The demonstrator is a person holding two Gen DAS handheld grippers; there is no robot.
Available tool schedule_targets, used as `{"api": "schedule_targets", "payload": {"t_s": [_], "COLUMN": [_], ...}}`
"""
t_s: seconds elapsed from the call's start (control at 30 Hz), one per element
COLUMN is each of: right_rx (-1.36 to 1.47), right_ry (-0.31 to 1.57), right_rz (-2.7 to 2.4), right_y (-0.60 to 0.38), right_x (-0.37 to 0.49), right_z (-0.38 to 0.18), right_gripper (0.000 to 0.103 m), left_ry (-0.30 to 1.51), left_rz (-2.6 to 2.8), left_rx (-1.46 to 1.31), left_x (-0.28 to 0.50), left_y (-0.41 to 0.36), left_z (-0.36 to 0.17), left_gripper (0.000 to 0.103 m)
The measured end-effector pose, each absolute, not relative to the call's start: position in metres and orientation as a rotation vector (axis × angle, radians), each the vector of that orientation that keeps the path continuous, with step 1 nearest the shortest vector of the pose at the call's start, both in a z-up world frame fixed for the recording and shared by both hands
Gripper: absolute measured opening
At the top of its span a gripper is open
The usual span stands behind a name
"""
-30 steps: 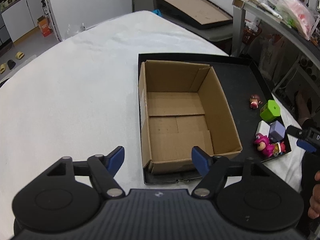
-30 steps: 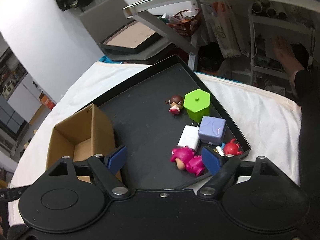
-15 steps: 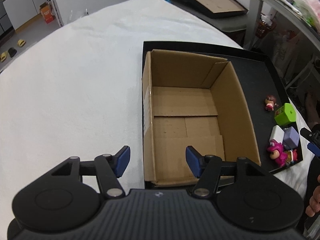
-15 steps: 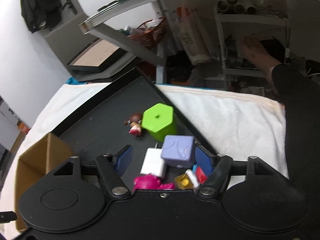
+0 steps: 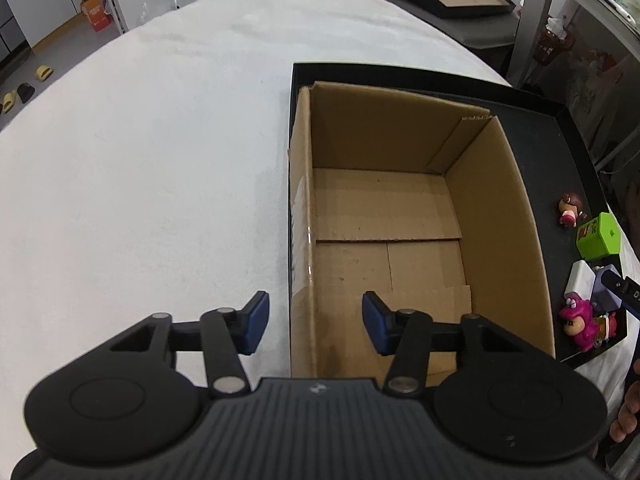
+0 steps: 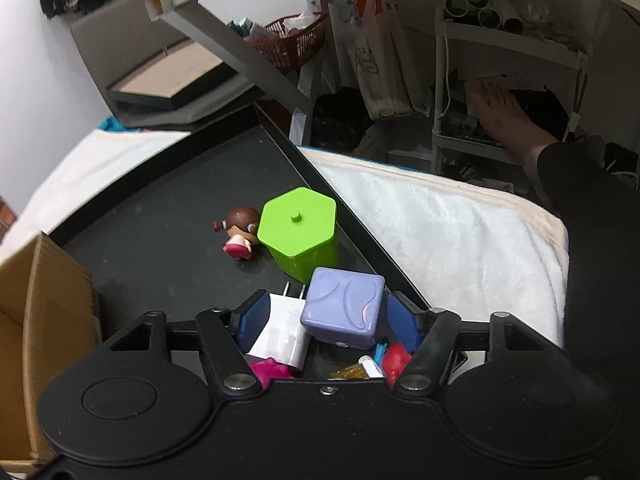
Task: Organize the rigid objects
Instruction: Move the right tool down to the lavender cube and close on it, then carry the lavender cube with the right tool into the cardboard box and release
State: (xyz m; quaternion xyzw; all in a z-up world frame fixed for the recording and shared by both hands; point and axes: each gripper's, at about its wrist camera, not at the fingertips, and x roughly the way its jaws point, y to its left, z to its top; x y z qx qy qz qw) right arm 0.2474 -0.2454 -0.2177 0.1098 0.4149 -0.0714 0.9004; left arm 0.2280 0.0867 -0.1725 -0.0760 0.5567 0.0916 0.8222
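Note:
An open, empty cardboard box [image 5: 384, 208] stands in the left part of a black tray [image 5: 552, 148]. My left gripper [image 5: 316, 328] hangs over the box's near left corner. Its jaws are closing astride the left wall, and the pads are clear of the cardboard. At the tray's right corner lie a purple cube [image 6: 342, 312], a white charger [image 6: 280, 332], a green hexagonal box [image 6: 298, 230], a small doll [image 6: 239, 236], a pink figure [image 6: 268, 370] and a red toy [image 6: 396, 360]. My right gripper [image 6: 326, 320] is closing with the cube and charger between its pads, and I see no firm squeeze.
A white fleecy cloth [image 5: 160, 160] covers the table around the tray. A grey metal frame [image 6: 240, 52] and a red basket [image 6: 294, 38] stand behind the tray's far corner. A person's black sleeve [image 6: 600, 240] fills the right side, and a bare foot [image 6: 500, 116] rests by a shelf.
Both grippers have come down and their jaws have narrowed. The left one moved over the box's left wall. The right one dropped around the purple cube and the charger.

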Motion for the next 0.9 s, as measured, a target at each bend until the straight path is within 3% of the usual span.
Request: {"api": "schedule_targets", "payload": {"t_s": [0.3,0.4,0.47,0.9], "right_rx": [0.158,0.144,0.137,0.169], "right_ry": [0.907,0.886,0.880,0.840], "right_rz": [-0.168,-0.188,-0.178,-0.124], "right_y": [-0.237,-0.236,-0.232,-0.232], "right_x": [0.257,0.264,0.266,0.258], "right_z": [-0.230,-0.231,-0.231,-0.201], "right_gripper": [0.056,0.045,0.044,0.043], "left_ry": [1.216,1.224,1.229,1.224], "left_rz": [0.183,0.183,0.185,0.170], "left_rx": [-0.173,-0.157,-0.157,-0.177], "left_x": [0.232,0.233,0.233,0.231], "left_y": [0.089,0.089,0.090,0.094], "left_z": [-0.174,-0.174,-0.175,-0.177], "left_gripper": [0.020,0.016,0.013,0.013]}}
